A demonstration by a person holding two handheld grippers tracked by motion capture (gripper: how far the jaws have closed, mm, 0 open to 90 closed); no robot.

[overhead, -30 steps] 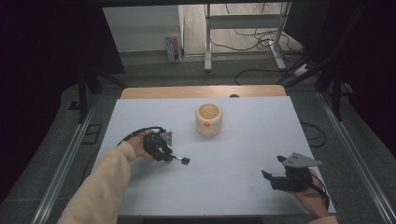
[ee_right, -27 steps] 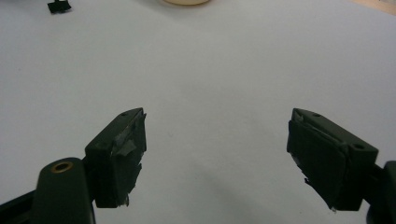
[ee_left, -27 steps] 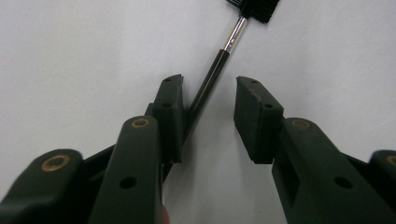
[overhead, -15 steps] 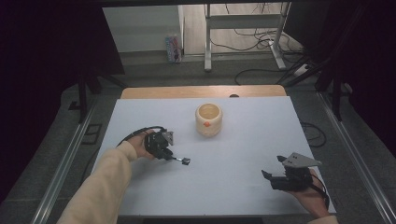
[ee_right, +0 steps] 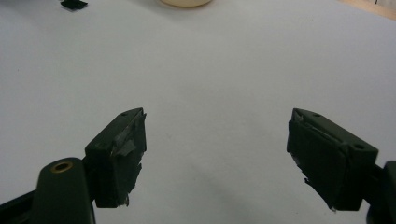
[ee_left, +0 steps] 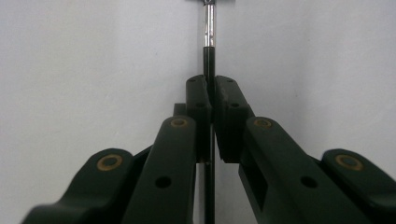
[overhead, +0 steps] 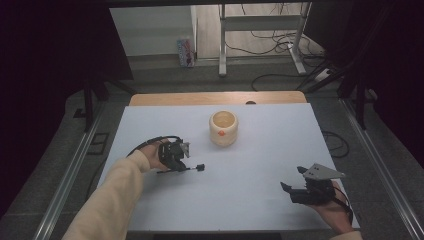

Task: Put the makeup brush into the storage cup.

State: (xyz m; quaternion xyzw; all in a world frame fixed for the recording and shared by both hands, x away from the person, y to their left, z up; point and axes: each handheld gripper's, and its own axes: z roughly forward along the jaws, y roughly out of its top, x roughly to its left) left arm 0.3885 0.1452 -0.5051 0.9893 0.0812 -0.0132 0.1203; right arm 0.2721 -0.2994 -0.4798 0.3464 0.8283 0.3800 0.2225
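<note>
White surface (overhead: 260,165): pale sheet over a wooden top, carrying everything in play.
Cream cup (overhead: 223,128): upright near the far middle, an orange mark on its side, well apart from both claws.
Right claw (ee_right: 217,154): resting at the near right corner of the surface, jaws spread wide with nothing between them.
Left claw (ee_left: 209,100): at the left of the surface, jaws just drawn together, pads pinching the thin rod.
Thin rod (ee_left: 209,51): black shaft with a silver neck, lying on the surface and reaching ahead of the pads toward a small black head (overhead: 200,167).
Step in hand: likely the grasp, just secured.
Next move: probably a lift clear of the surface, keeping the pinch firm so the slim shaft cannot swivel.
</note>
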